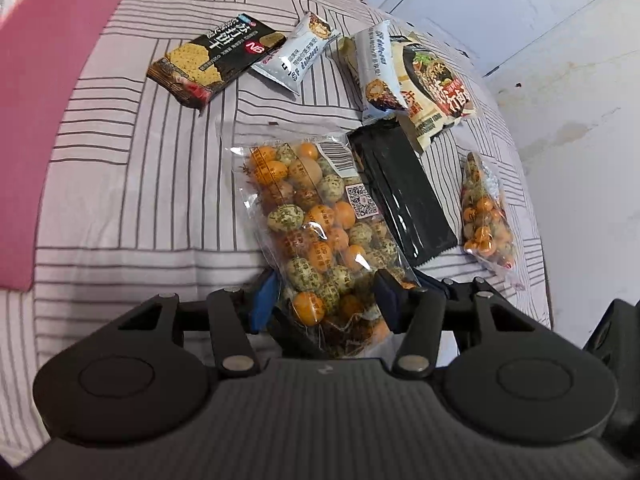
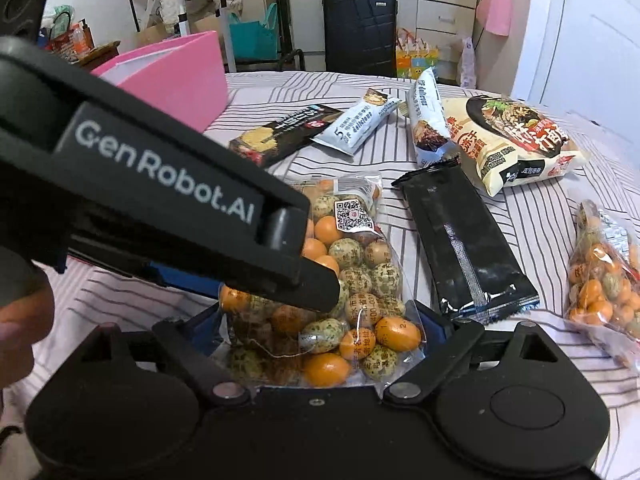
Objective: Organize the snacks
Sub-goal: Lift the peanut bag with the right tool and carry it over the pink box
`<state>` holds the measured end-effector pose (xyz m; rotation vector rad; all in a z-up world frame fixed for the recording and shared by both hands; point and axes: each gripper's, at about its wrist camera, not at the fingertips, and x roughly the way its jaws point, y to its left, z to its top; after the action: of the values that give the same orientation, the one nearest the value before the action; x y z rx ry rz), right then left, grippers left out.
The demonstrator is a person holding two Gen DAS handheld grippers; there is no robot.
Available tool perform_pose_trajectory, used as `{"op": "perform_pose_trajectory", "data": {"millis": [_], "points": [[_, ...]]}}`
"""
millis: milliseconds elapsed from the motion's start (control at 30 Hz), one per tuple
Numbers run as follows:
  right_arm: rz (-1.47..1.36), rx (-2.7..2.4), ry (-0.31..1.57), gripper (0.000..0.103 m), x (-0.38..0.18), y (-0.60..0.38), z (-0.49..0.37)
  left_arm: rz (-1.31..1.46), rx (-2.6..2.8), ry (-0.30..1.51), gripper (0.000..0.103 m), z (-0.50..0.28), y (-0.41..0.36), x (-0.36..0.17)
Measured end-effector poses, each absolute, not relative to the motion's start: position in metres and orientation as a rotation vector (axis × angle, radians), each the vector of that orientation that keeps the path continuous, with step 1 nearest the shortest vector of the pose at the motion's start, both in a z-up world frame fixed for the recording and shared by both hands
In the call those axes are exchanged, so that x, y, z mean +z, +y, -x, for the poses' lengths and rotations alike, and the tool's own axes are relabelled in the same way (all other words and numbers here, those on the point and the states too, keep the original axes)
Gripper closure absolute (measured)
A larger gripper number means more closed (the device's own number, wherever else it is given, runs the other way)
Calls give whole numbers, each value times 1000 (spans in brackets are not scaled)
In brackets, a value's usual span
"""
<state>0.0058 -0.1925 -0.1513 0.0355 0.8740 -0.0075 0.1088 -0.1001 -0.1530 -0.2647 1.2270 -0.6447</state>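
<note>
Got the left claw (image 1: 324, 296) clenched on the near end of a clear plastic bag of orange and speckled green snack balls (image 1: 316, 216), lying flat on the striped cloth (image 1: 140, 184). Got the right claw (image 2: 320, 328) spread wide around that same end too; can't tell if its pads actually bite.

Looks light but lumpy, with slick, crinkly film and loose balls that'll probably shift and sag. Better to pinch across the bulging middle than the thin sealed edge, and go gentle, since the coatings may crack.

Counting outward:
- two of those ball bags, second one (image 1: 484, 216) off to the right
- one plain black foil packet (image 1: 404, 192)
- two white-and-blue pillow packets (image 1: 296, 56) (image 1: 378, 72)
- one cream instant noodle pack (image 1: 436, 84)
- one black cracker pack (image 1: 208, 64)
- one pink box (image 2: 180, 76)
</note>
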Motion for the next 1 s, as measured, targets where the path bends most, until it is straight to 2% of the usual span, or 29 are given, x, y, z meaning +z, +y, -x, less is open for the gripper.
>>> {"op": "perform_pose_trajectory", "data": {"millis": [433,1000], "points": [[-71,-9,915,8,-109,-179,17,222,-650,1271,51,-84,-89,-101],[43,54,775,8,-55,-132,29,266,-612,1129,51,-64,-32,-36]]}}
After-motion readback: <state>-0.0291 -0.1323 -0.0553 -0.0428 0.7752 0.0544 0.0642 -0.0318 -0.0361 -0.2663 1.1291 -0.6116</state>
